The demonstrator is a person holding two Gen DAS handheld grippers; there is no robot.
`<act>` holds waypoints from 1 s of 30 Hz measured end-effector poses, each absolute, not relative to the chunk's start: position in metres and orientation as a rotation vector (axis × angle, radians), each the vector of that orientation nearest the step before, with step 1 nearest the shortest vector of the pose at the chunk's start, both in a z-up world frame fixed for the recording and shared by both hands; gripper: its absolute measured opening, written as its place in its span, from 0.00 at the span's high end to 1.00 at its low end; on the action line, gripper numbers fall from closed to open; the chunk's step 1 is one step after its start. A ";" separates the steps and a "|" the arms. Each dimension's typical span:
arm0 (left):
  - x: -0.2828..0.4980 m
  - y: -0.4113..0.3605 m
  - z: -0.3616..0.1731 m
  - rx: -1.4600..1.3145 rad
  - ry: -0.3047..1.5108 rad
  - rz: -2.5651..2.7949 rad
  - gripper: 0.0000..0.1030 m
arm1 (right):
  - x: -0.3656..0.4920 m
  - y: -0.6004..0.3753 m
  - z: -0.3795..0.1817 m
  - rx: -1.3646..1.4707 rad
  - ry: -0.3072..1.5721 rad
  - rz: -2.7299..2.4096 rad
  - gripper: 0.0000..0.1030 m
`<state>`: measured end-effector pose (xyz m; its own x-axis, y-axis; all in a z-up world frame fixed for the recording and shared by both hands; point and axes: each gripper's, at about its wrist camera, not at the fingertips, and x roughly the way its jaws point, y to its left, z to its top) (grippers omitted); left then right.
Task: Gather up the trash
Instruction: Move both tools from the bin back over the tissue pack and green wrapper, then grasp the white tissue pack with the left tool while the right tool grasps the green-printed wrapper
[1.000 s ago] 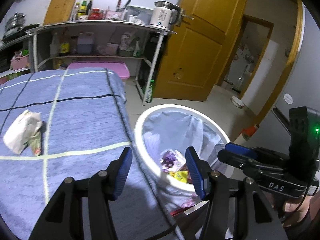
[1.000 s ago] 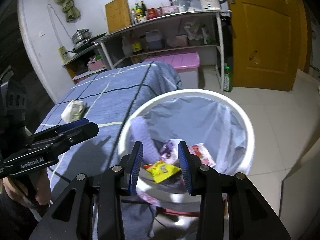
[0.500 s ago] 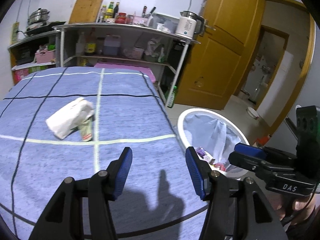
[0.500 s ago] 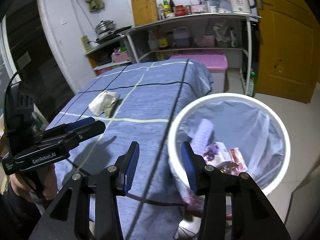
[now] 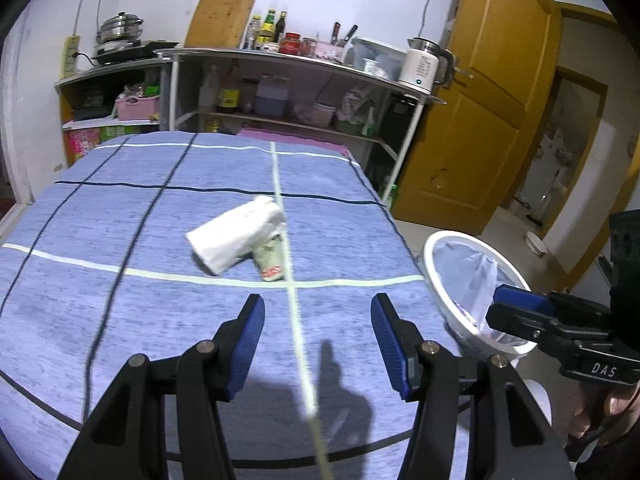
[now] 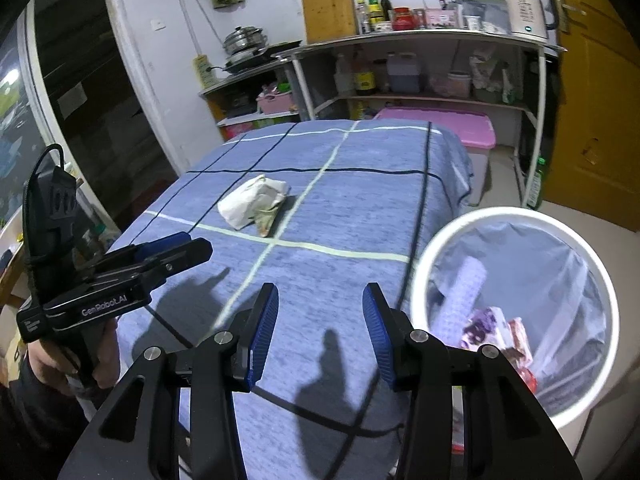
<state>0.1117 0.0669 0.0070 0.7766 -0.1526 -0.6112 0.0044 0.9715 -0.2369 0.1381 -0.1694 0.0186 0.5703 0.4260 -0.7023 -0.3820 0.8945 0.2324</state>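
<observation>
Both the left gripper and the right gripper are held with fingers spread and empty above the blue-covered worktop, apparently readied for a pickup. Farther off, the white crumpled bag and small wrapper are left near the worktop's middle, while the lined bin is kept beside the edge, probably for short drops.
</observation>
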 end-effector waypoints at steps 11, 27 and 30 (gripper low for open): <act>0.128 0.102 0.004 -0.206 0.680 -0.022 0.44 | 0.164 -0.132 0.011 0.011 0.863 0.534 0.56; 0.194 0.121 -0.013 -0.048 0.712 -0.059 0.37 | 0.201 -0.109 -0.014 -0.010 0.932 0.551 0.56; 0.206 0.120 -0.019 -0.013 0.728 -0.084 0.35 | 0.207 -0.108 -0.017 -0.008 0.941 0.547 0.56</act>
<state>0.2063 0.1198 -0.0187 0.7435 -0.0809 -0.6638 0.0718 0.9966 -0.0411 0.2075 -0.1079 -0.0173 0.4639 0.4417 -0.7679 -0.4488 0.8645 0.2262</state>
